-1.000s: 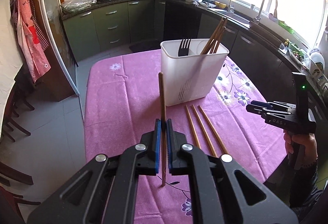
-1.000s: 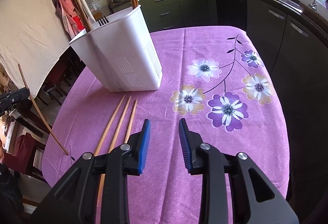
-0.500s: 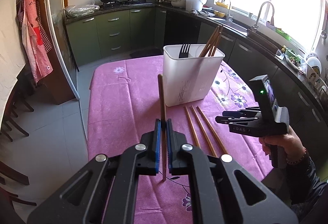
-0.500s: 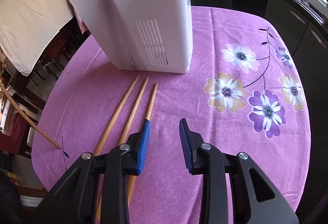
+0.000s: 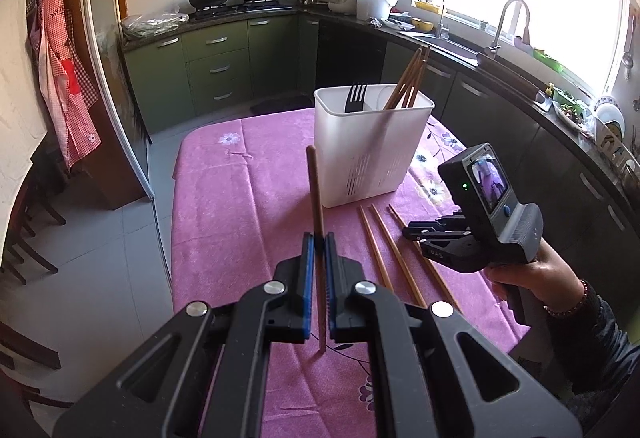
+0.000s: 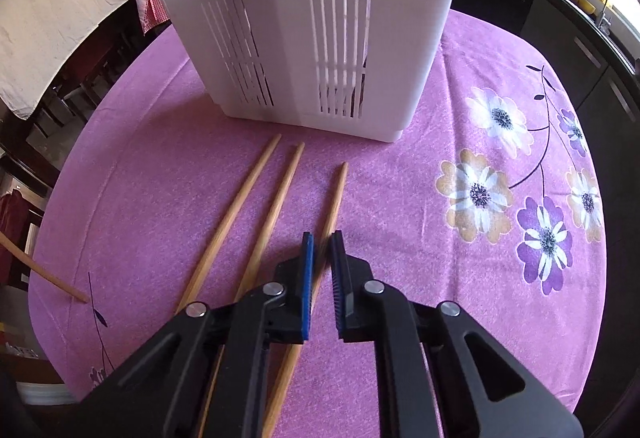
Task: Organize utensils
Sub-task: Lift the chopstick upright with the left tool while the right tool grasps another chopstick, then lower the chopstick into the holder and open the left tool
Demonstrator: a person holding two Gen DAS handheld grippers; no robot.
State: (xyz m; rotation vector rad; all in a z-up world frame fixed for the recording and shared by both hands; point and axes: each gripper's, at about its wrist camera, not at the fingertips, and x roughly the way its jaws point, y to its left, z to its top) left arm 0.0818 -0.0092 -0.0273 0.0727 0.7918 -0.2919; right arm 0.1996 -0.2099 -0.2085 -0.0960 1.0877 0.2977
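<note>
Your left tool [image 5: 319,250] pinches a dark chopstick [image 5: 316,205] upright above the table [image 5: 224,205]; it could pivot in that narrow grip. Your right tool [image 6: 321,250], pitched steeply down, has just been closing on the rightmost of three loose chopsticks [image 6: 334,197] before the white utensil holder [image 6: 304,21]; it may drag its neighbours.

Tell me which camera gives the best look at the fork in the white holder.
The left wrist view. The fork stands tines-up above the rim of the white holder, left of the chopsticks inside. The right wrist view shows only the holder's slotted wall; its rim and the fork are cut off.
</note>
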